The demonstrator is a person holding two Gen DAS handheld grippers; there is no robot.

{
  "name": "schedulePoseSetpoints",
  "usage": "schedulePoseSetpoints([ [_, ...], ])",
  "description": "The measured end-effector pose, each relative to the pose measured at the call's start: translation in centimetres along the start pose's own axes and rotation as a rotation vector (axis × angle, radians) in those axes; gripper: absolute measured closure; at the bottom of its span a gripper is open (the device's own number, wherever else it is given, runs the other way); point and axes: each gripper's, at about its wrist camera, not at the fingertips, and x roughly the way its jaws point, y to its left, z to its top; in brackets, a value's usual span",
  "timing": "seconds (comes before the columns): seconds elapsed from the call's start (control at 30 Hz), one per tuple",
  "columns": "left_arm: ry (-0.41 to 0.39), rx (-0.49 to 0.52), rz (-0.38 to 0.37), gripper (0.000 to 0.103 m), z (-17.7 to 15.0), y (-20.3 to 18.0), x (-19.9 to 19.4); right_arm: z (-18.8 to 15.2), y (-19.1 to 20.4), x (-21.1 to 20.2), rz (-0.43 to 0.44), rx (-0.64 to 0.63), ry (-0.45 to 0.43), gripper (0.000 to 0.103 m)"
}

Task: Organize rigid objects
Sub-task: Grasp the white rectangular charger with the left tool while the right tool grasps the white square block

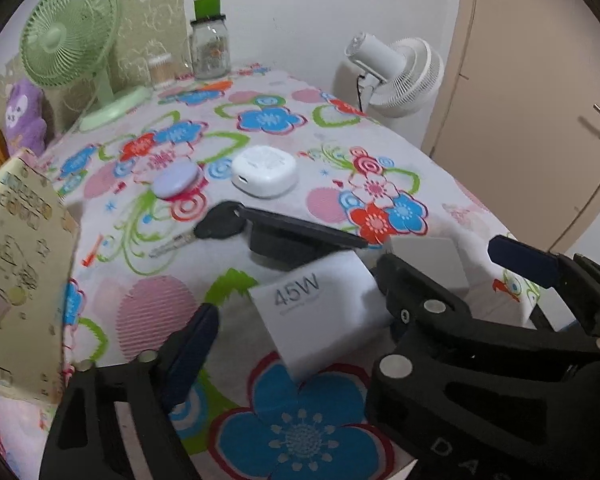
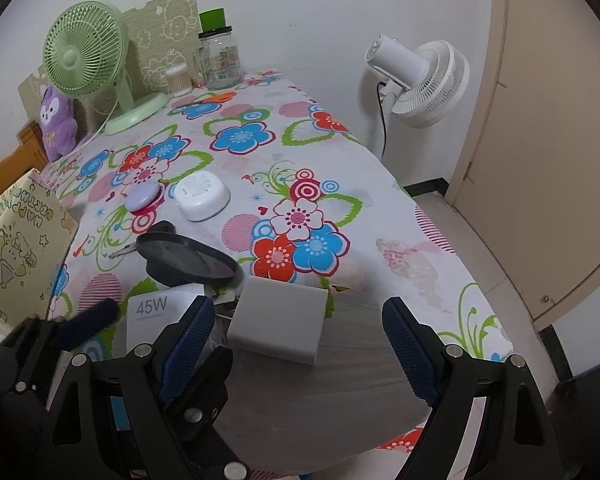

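Between left tongs [image 1: 300, 292]: charger box [image 1: 320, 312].

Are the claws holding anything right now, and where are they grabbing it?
Nothing is held. The left claw stands open around the white 45W box, and the right claw is open near the white charger.

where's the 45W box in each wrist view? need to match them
Left wrist: 45W box lower centre, between the left gripper's open jaws.
Right wrist: 45W box lower left, partly hidden by the finger.
Shared landmark: black magnifier just behind it.
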Motion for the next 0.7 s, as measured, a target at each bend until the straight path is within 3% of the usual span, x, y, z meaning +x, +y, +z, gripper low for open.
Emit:
schedulePoseSetpoints([
  [0.1,0.000,0.012,-0.009,0.030,-0.1,-0.4,0.1,-0.1,-0.1,-0.1,-0.001,0.004,0.001,0.015],
  [0.33,-0.019,0.045,0.013,0.037,-0.3,-0.7,-0.2,-0.6,-0.3,0.4,-0.018,0.024,0.027,0.015],
  [0.57,-0.021,0.028,0.030,0.038,-0.5,0.4,-0.4,-0.5,0.6,1.1,0.003,0.022,0.031,0.016],
  [0.7,-0.021,0.020,0.039,0.038,-0.5,0.9,-0.4,-0.4,0.7,1.6,0.042,0.045,0.046,0.025],
])
